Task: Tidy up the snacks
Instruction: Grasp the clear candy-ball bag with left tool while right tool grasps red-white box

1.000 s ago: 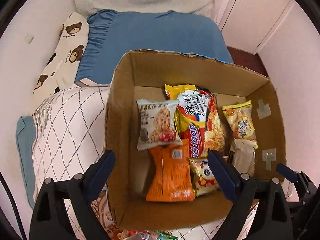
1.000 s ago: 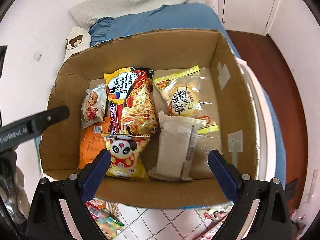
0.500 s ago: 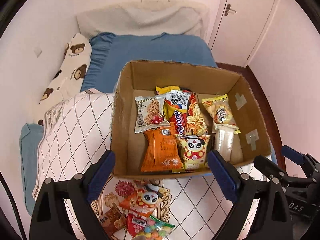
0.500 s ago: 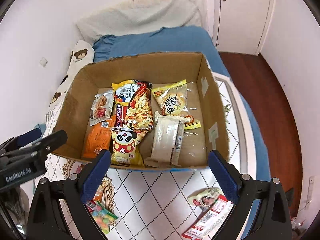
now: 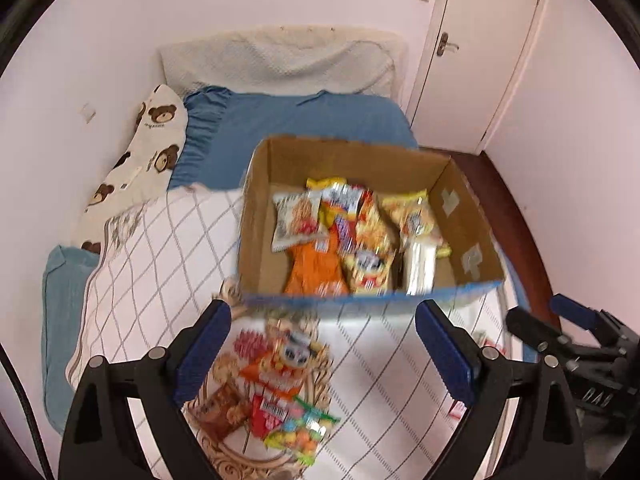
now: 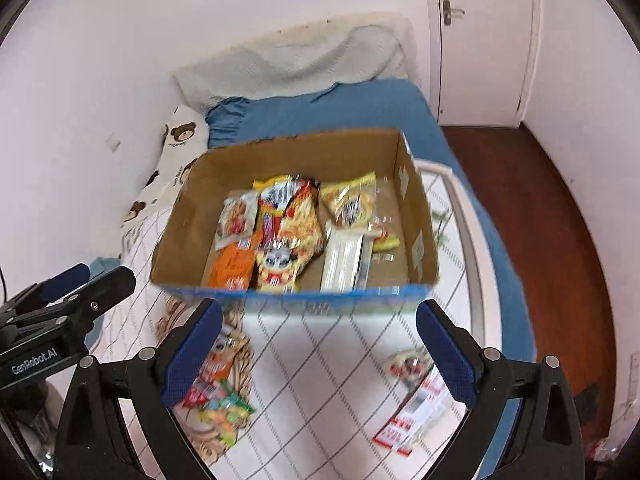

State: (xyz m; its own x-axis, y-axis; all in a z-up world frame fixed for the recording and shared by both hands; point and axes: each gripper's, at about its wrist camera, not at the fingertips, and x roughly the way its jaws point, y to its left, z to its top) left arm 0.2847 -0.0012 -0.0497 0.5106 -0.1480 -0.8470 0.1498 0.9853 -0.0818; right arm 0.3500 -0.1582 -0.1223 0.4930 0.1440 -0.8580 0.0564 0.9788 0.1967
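Observation:
A cardboard box [image 5: 256, 216] [image 6: 184, 220] stands on the bed with several snack packets lying flat inside: an orange pouch [image 5: 314, 268], a noodle pack [image 6: 290, 212], a panda bag [image 6: 278, 264], a white packet [image 6: 344, 256]. Loose snacks lie on the quilt in front of the box: a pile [image 5: 276, 376] with a colourful candy bag [image 5: 302, 436] at the left, two packets [image 6: 412, 400] at the right. My left gripper [image 5: 322, 352] hangs open above the left pile, nothing between its fingers. My right gripper [image 6: 318, 354] is open and empty, in front of the box.
The bed has a white quilt with a diamond pattern [image 5: 160, 264], a blue sheet [image 5: 304, 124], a bear-print pillow [image 5: 148, 152] against the left wall and a beige pillow [image 5: 280, 60] at the head. A white door [image 6: 480, 40] and dark wooden floor [image 6: 560, 240] lie to the right.
Both grippers have drawn back and up from over the box; the box now looks smaller and farther, and loose snacks on the quilt have come into view. Both stayed open.

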